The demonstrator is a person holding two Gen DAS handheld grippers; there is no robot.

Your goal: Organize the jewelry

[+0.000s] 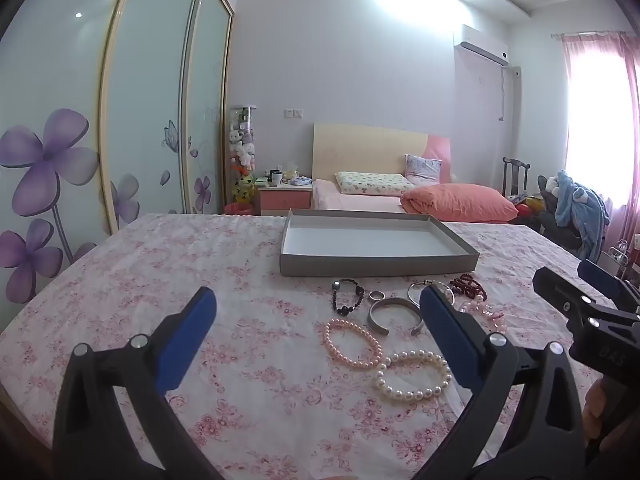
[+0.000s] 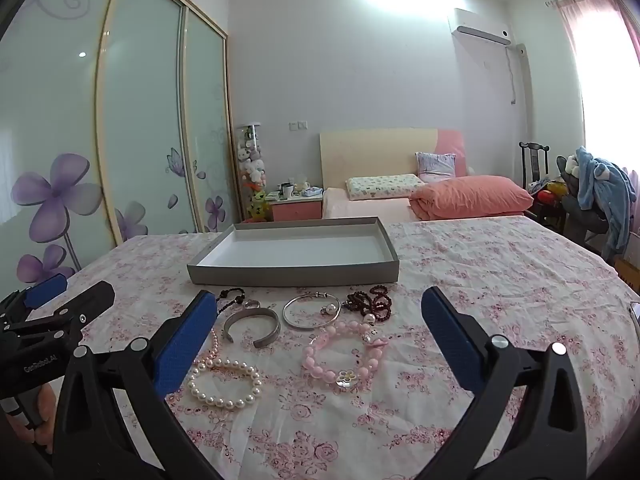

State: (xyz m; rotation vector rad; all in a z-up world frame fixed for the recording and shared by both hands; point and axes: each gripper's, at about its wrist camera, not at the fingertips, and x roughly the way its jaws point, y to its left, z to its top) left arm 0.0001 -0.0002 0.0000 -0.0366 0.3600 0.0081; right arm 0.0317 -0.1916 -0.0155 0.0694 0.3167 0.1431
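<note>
A shallow grey tray (image 1: 376,265) (image 2: 296,276) with a white, empty inside sits on the floral tablecloth. In front of it lie a black bead bracelet (image 1: 347,297), a small ring (image 1: 376,294), a grey cuff (image 1: 390,314) (image 2: 251,325), a thin silver bangle (image 2: 311,311), dark red beads (image 2: 370,304), a pink pearl bracelet (image 1: 352,343), a white pearl bracelet (image 1: 412,376) (image 2: 225,385) and a pink flower bracelet (image 2: 344,356). My left gripper (image 1: 318,308) is open and empty above the cloth. My right gripper (image 2: 320,308) is open and empty over the jewelry.
The table (image 1: 140,280) has a rounded edge at left and right. Behind it stand a bed with a pink quilt (image 1: 460,202), a bedside cabinet (image 1: 285,196), a sliding wardrobe (image 1: 60,140) and a chair with blue clothing (image 1: 576,208).
</note>
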